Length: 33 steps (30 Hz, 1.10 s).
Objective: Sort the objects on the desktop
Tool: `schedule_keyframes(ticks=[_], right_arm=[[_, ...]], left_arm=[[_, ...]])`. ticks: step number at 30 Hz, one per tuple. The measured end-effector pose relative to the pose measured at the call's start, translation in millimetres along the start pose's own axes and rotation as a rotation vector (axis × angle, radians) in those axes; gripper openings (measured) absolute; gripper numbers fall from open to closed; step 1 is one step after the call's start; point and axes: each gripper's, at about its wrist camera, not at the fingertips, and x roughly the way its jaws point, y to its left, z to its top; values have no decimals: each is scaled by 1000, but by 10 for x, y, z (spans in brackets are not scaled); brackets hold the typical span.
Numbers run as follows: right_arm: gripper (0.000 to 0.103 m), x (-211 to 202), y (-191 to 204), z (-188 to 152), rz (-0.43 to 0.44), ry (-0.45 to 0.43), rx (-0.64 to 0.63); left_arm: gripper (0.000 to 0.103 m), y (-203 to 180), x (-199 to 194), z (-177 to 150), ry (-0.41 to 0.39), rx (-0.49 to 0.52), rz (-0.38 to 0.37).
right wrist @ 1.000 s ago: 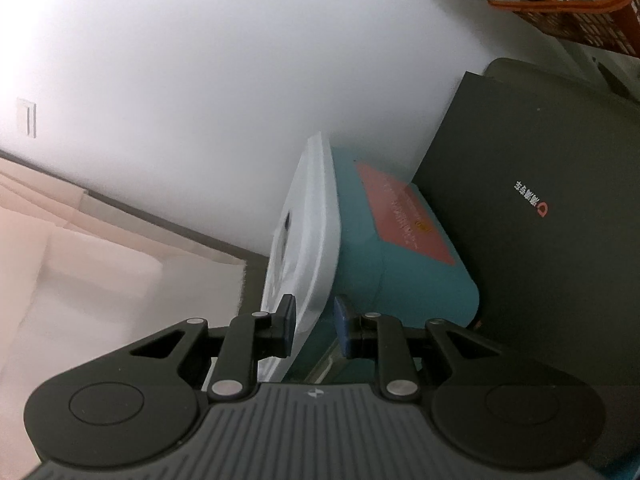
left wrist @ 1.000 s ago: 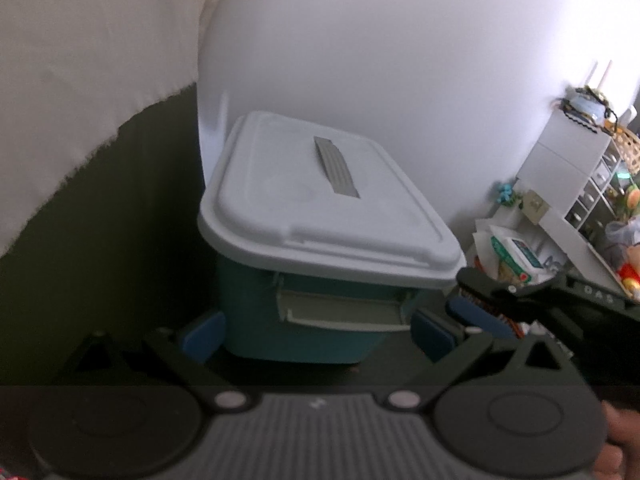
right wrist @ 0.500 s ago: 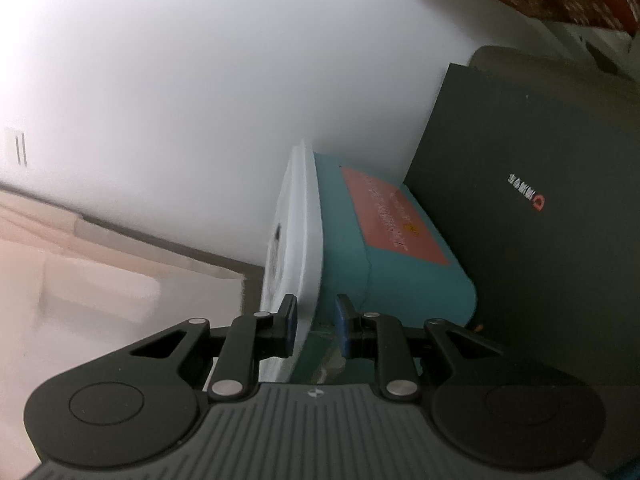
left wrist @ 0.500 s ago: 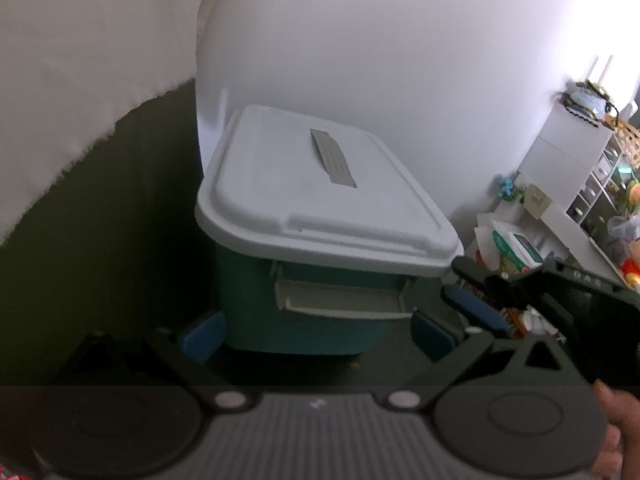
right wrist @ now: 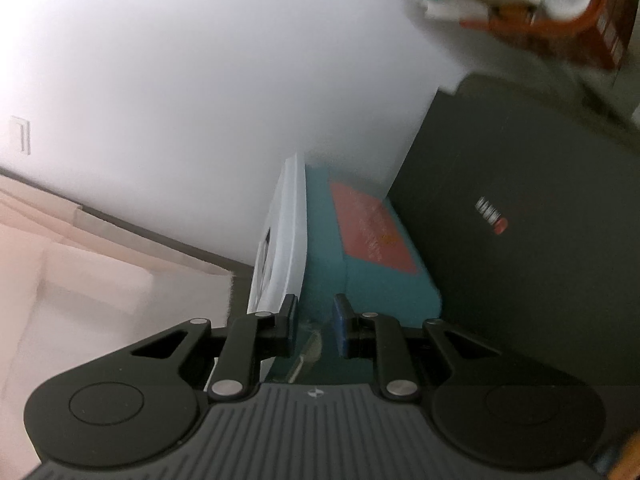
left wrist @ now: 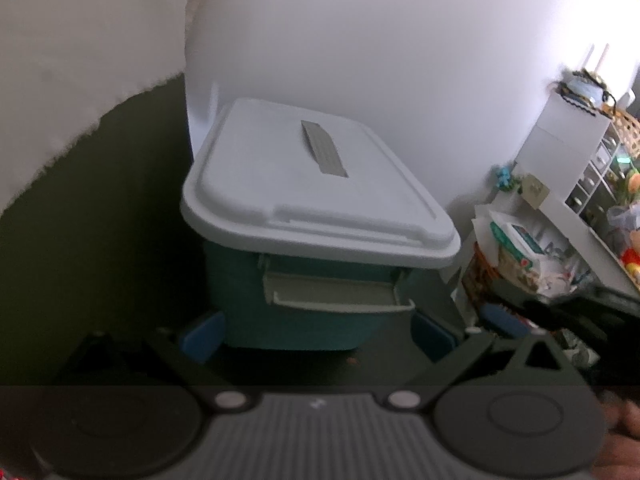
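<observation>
Teal storage box [left wrist: 312, 320], white lid [left wrist: 312, 196] on. My left gripper [left wrist: 316, 332] gapes; right gripper [right wrist: 314, 326] narrowly parted, empty. Next, I judge: unlatch lid.

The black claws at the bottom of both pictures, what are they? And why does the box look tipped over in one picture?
They are grabbers, like big tweezers. A person holds one in each hand, and each has a camera looking out along its two fingers. One picture comes from the left gripper. Its fingers are spread wide in front of a teal box with a white lid, which stands on a dark table. It isn't squeezing the box. The other picture comes from the right gripper, which is turned sideways, so the same box only looks tipped. Its fingers are close together, and nothing seems to be held.
</observation>
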Motion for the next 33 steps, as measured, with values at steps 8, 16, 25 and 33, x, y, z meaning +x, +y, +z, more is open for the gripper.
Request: schedule_keyframes(ticks=[8,16,25,33], right_arm=[[24,-710,76,72,-21,-47,-73],[60,-1112,301,-89,-88,-40,-257],[97,-1240,633,-247,-182,-73,-562],[101,-1163,663,-300,-349,-40,-754]], left_arm=[[101,-39,-83,-39,-4,22,-3],[101,-208,-79,-50,1,62,-12],[101,-499,-50,-97,61,108,-41],[101,-707,-241,-128,72,104,-26]])
